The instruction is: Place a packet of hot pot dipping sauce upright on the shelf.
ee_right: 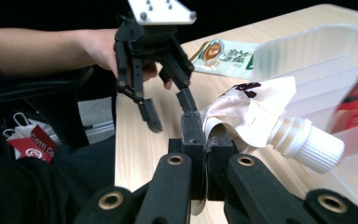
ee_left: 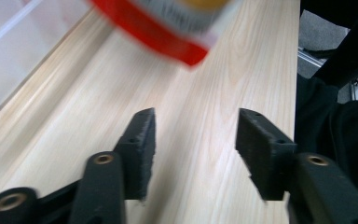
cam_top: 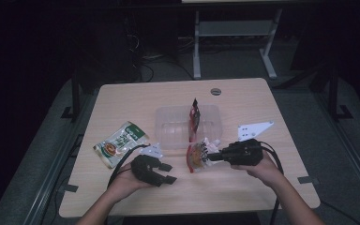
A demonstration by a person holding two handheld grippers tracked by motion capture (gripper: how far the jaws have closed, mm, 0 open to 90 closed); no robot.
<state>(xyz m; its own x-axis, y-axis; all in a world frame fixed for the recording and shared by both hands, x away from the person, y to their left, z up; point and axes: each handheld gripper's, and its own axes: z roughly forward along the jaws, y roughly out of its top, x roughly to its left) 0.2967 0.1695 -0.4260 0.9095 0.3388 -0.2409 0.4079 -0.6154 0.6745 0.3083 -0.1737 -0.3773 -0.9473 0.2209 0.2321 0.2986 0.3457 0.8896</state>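
Seen from the high view, the right gripper [cam_top: 217, 155] pinches a soft spouted pouch with red and orange print [cam_top: 197, 157], which hangs just in front of the clear plastic tub [cam_top: 166, 123] at the middle of the pale wooden table [cam_top: 243, 98]. In the right gripper view the two black jaws are pressed together on a crumpled white fold of the pouch [ee_right: 247, 112], beside its ribbed white screw cap [ee_right: 307, 142]; the printed body is cut off at the right edge, so its label cannot be read. A second red packet [cam_top: 194, 118] stands on edge in the tub, its lower part hard to make out through the wall.

The left gripper [cam_top: 167, 172] lies low in the person's left hand [cam_top: 126, 180], near the table's front edge, jaws spread and holding nothing (the left gripper view shows bare wood between them). A blurred red-and-white edge of the pouch [ee_left: 168, 25] crosses the top of that view.

A flat green and white snack packet [cam_top: 121, 143] lies to the left of the tub, apart from both grippers. The room behind the table is too dark to resolve.
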